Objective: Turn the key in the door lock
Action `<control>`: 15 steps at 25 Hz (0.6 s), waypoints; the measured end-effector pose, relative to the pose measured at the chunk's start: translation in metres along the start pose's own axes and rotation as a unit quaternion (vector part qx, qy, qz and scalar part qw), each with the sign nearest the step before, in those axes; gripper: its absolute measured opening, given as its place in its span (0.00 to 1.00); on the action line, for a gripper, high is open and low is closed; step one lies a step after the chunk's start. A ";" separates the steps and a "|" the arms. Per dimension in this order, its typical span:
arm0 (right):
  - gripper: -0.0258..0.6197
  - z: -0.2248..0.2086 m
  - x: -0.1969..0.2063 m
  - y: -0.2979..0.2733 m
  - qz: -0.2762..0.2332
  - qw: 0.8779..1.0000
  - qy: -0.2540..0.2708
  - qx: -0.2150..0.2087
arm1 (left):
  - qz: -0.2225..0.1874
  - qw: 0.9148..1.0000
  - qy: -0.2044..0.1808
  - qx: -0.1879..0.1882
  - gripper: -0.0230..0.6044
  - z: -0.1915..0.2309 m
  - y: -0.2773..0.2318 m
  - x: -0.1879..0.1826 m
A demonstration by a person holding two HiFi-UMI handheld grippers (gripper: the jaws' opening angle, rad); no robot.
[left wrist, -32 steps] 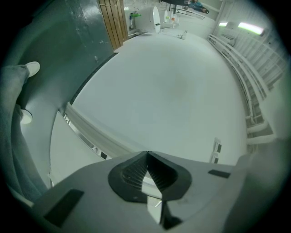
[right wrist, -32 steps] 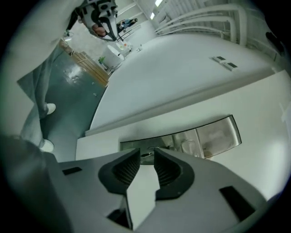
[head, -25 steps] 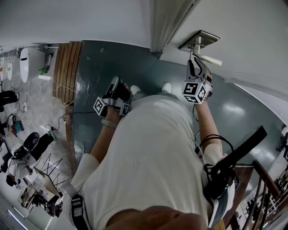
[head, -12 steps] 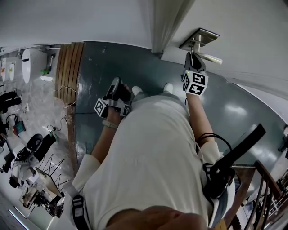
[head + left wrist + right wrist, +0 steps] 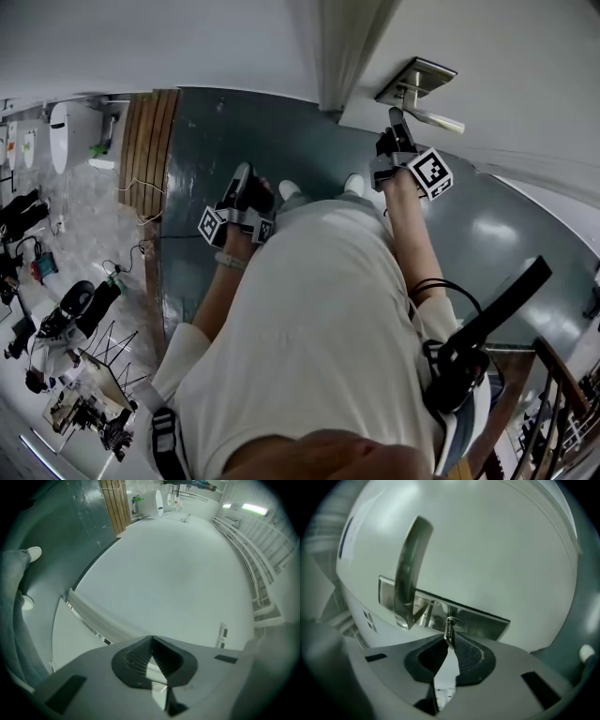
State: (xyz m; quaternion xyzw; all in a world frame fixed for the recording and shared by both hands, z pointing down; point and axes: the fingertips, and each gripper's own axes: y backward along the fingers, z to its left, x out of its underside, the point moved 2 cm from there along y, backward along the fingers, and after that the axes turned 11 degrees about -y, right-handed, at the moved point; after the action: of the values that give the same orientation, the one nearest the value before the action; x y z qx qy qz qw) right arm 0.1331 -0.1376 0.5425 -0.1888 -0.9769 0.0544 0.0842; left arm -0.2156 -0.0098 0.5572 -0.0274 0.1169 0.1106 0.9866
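the right tool (image 5: pixel 448 640) is narrowed onto the key (image 5: pixel 449 628), which stands out of the lock plate (image 5: pixel 487 620) below the door handle (image 5: pixel 407 573). its jaws have just been closing, and the key's head sits pinched at their very tips. the handle's lever rises at about 10 o'clock from the key.

to turn it well, i judge the grip should be firm and square on the key's head. the twist should be a pure roll about the key's own shaft. any sideways or downward lean would likely bind it in the lock, or let it slip from so shallow a tip hold. the tool should also stay clear of the lever while rolling.

in the head view the right forearm reaches straight out to the door at about 1 o'clock. the tool points roughly level at the plate, and its marker cube (image 5: pixel 431 172) is turned out toward 4 o'clock. the left tool (image 5: pixel 244 178) hangs idle by the person's waist, at 9 o'clock from the right one, jaws together on nothing.
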 end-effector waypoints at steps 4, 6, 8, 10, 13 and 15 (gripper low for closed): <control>0.13 -0.002 0.002 -0.001 -0.007 0.990 -0.136 -0.034 | 0.000 1.000 -0.002 -0.001 0.05 -0.005 -0.002 -0.001; 0.13 -0.002 0.002 0.000 -0.005 0.988 -0.150 -0.039 | 0.000 1.000 -0.003 -0.001 0.05 -0.004 0.000 -0.001; 0.13 -0.002 0.001 0.000 0.003 0.990 -0.133 -0.037 | -0.002 1.000 -0.003 -0.001 0.05 -0.003 0.001 -0.001; 0.14 0.000 0.000 -0.001 0.027 0.997 -0.069 -0.031 | -0.003 1.000 -0.004 0.000 0.05 -0.003 0.000 0.001; 0.16 0.002 0.013 -0.003 0.078 0.993 0.090 0.008 | 0.016 0.999 -0.032 0.024 0.05 -0.014 -0.006 0.005; 0.16 0.000 0.028 0.005 0.102 0.980 0.164 0.039 | 0.050 0.994 -0.084 0.054 0.05 -0.034 -0.013 0.014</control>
State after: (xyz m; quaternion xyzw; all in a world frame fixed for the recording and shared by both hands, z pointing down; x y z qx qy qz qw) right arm 0.1092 -0.1222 0.5463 -0.2902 -0.9227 0.0689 0.2441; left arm -0.2074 -0.0228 0.5215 0.0410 0.0410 0.1550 0.9862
